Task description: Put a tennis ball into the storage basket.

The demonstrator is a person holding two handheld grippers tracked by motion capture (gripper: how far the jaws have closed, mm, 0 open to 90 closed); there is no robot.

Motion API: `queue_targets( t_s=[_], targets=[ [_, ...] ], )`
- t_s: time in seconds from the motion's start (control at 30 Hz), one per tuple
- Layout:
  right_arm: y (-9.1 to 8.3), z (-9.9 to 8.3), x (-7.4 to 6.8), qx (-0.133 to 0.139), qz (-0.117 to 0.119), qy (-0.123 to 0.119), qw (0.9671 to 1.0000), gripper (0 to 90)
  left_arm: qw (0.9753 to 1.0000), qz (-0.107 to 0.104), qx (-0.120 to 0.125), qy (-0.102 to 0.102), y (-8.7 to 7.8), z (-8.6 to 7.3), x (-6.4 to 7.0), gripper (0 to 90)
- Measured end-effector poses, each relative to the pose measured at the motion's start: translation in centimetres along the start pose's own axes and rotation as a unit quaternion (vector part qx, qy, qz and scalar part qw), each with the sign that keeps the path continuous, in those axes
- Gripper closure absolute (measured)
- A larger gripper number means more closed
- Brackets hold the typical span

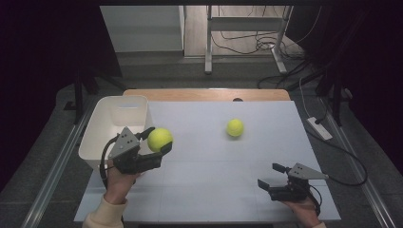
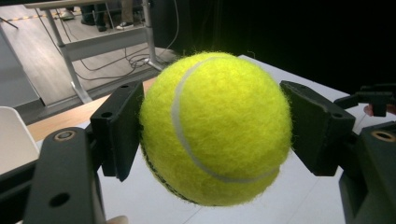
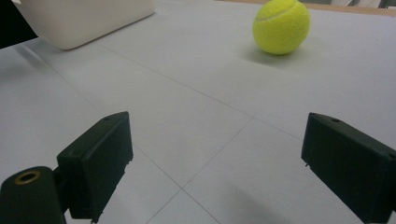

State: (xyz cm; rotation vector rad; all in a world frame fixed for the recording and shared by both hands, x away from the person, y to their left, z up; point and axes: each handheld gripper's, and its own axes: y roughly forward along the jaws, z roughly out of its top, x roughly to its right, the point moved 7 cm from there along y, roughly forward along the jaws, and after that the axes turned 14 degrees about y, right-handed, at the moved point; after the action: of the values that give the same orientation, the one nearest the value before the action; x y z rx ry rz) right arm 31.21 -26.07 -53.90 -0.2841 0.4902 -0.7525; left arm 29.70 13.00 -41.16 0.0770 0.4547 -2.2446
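- A person's left gripper (image 1: pixel 158 139) holds a yellow tennis ball (image 1: pixel 159 139) clear of the white table (image 1: pixel 209 180), just beside the near right corner of the white bin (image 1: pixel 102 124); both jaws press on opposite sides of the ball, closed as far as its felt allows.
- In the left gripper view the held ball (image 2: pixel 215 128) sits squarely between the two black pads, its white seam curving across the front.
- The right gripper (image 1: pixel 273 176) rests low over the table's near right edge, its jaws wide apart and holding nothing.
- A second tennis ball (image 1: pixel 235 128) lies alone on the table, well apart from both grippers; the right gripper view looks straight toward it (image 3: pixel 281 26).
- The ball looks light, springy and fuzzy, so it should grip well and shrug off a drop; being round, it is likely to roll or squirt free unless taken across its widest middle.
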Motion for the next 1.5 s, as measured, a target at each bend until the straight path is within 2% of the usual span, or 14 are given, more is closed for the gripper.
queue_targets(
  t_s=[0.23, 0.47, 0.67, 1.23, 1.5],
  targets=[
    [0.1, 0.1, 0.0, 0.000, 0.002, -0.002, 1.0000, 8.8, 0.9999, 0.011, -0.007, 0.001, 0.1, 0.6, -1.2, 27.1],
    [0.0, 0.1, 0.0, 0.002, 0.001, -0.003, 1.0000, 8.8, 0.9994, 0.028, -0.013, -0.015, 0.2, 0.8, -3.2, 27.1],
    [-0.1, 0.1, 0.0, 0.003, 0.000, 0.001, 1.0000, 8.8, 0.9990, 0.038, -0.016, -0.018, 0.3, 1.2, -4.3, 27.1],
    [-0.1, 0.1, 0.0, 0.003, 0.000, 0.001, 1.0000, 8.8, 0.9982, 0.052, -0.027, -0.010, 0.6, 2.3, -5.6, 27.1],
    [-0.1, 0.1, 0.2, 0.005, -0.003, 0.003, 1.0000, 8.8, 0.9977, 0.058, -0.033, -0.015, 0.6, 2.3, -6.4, 27.1]
  ],
)
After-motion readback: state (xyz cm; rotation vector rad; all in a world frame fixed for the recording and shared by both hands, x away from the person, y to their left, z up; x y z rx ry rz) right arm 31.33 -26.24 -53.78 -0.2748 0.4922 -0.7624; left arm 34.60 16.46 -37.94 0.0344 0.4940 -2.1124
